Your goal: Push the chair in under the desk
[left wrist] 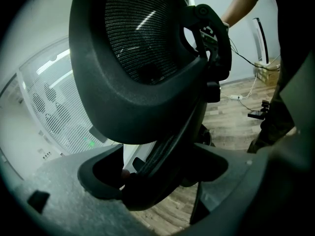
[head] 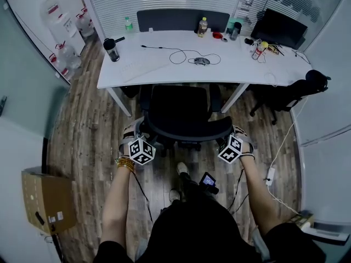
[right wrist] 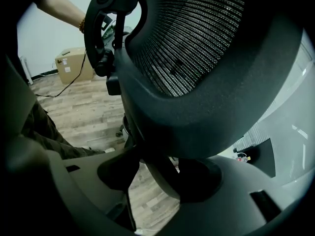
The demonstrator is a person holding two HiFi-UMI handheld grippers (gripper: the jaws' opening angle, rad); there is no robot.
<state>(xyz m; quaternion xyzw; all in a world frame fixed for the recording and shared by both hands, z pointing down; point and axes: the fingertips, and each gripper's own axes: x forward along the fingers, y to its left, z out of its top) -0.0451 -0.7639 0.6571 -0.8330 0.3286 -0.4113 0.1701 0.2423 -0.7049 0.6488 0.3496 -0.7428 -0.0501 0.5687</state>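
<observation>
A black mesh office chair [head: 181, 111] stands in front of the white desk [head: 159, 73], its seat partly under the desk edge. My left gripper [head: 137, 131] is at the left edge of the backrest and my right gripper [head: 237, 135] at the right edge. In the left gripper view the backrest [left wrist: 133, 58] fills the frame, and its rim passes between the jaws of the left gripper [left wrist: 160, 173], which is shut on it. The right gripper view shows the same from the other side: the right gripper [right wrist: 155, 173] is shut on the rim of the backrest [right wrist: 197, 58].
A second dark chair [head: 285, 95] stands at the desk's right end. On the desk are a monitor [head: 279, 26], a dark flask [head: 112, 48], a mouse with cable [head: 200, 61] and bottles. A cardboard box [head: 46, 201] sits at floor left. Cables [head: 271, 174] run over the wood floor.
</observation>
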